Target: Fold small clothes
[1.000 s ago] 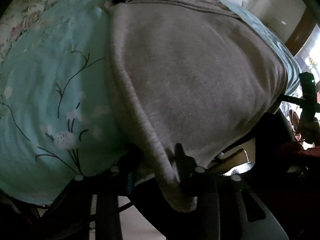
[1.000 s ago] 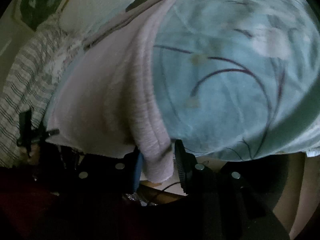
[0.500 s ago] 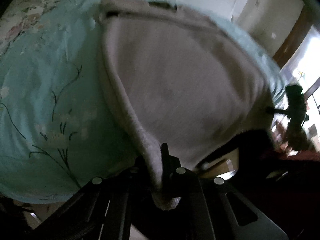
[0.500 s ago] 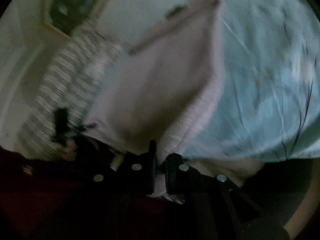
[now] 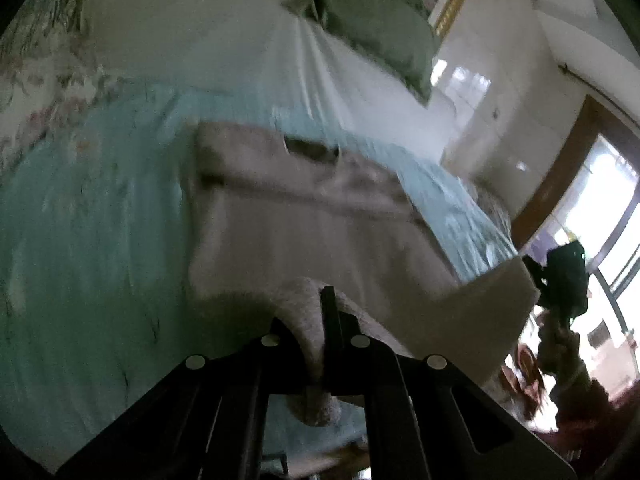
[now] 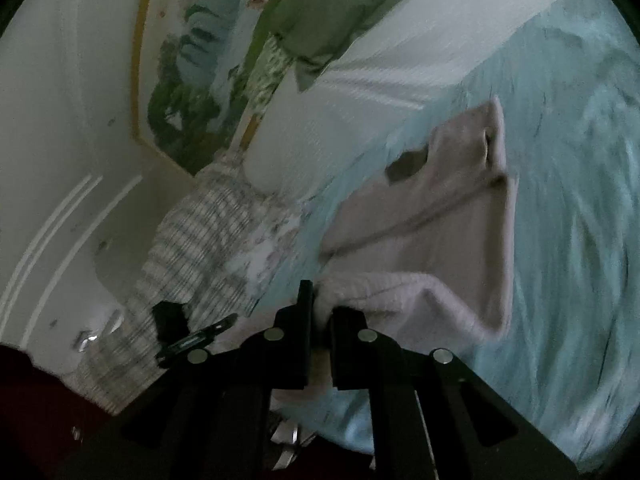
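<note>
A beige knit garment (image 5: 320, 224) lies on a light blue floral bed sheet (image 5: 88, 240). Its collar end is at the far side and its near hem is lifted off the bed. My left gripper (image 5: 314, 320) is shut on the garment's near left hem corner. My right gripper (image 6: 320, 308) is shut on the near right hem corner of the garment (image 6: 436, 232). The hem folds over above the body of the cloth. In the left wrist view the other gripper (image 5: 564, 280) shows at the right, holding the far corner.
Green pillows (image 5: 384, 28) and a white sheet (image 5: 200, 32) lie at the head of the bed. A striped cloth (image 6: 200, 232) lies beside the bed in the right wrist view. A wall painting (image 6: 192, 52) hangs behind. A window (image 5: 600, 216) is at the right.
Both grippers closed on the hem corners and lifted them up and forward toward the collar. The view now shows more of the bed head and walls.
</note>
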